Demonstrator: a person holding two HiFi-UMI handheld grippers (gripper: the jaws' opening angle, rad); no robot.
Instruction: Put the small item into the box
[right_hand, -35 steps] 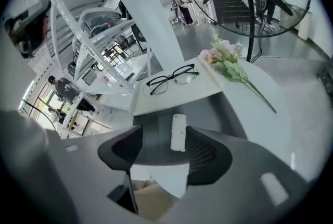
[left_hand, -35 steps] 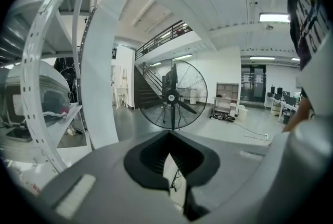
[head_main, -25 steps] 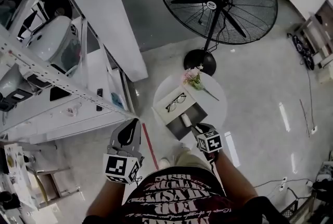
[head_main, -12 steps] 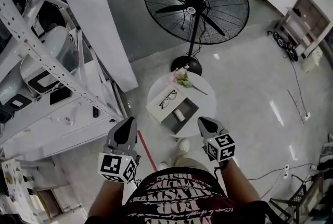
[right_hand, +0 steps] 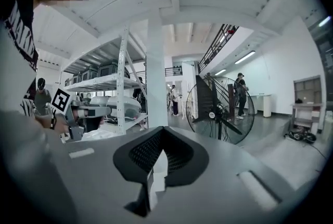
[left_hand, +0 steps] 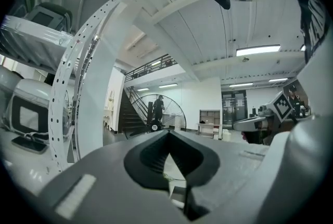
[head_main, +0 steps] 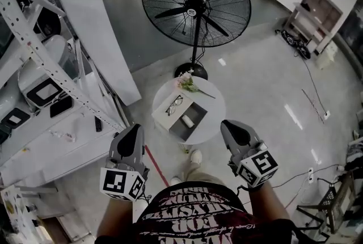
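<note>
Only the head view showed the small round white counter (head_main: 214, 119) below, with an open grey rectangular box (head_main: 180, 130) on it. The small white item (head_main: 187, 120) lay inside that box, near its middle. On the white flap at the counter's left side rested a pair of dark-framed glasses (head_main: 174, 105), and a sprig of pale flowers (head_main: 187, 84) lay at the counter's far edge. Beyond the counter stood a large black pedestal fan (head_main: 195, 7).

The left hand-held gripper (head_main: 136, 129) hung off the counter's left side and the right hand-held gripper (head_main: 225, 123) just over its right rim, both nearer the person than the box.

Neither gripper view showed the counter or the box. The left gripper view looked level at the fan and a staircase, and showed the left hand-held gripper (left_hand: 167, 133) with jaws closed together and nothing between them. The right gripper view showed the right hand-held gripper (right_hand: 163, 129) likewise pressed together and empty, with white metal shelving (right_hand: 112, 82) and the fan (right_hand: 221, 111) ahead.
</note>
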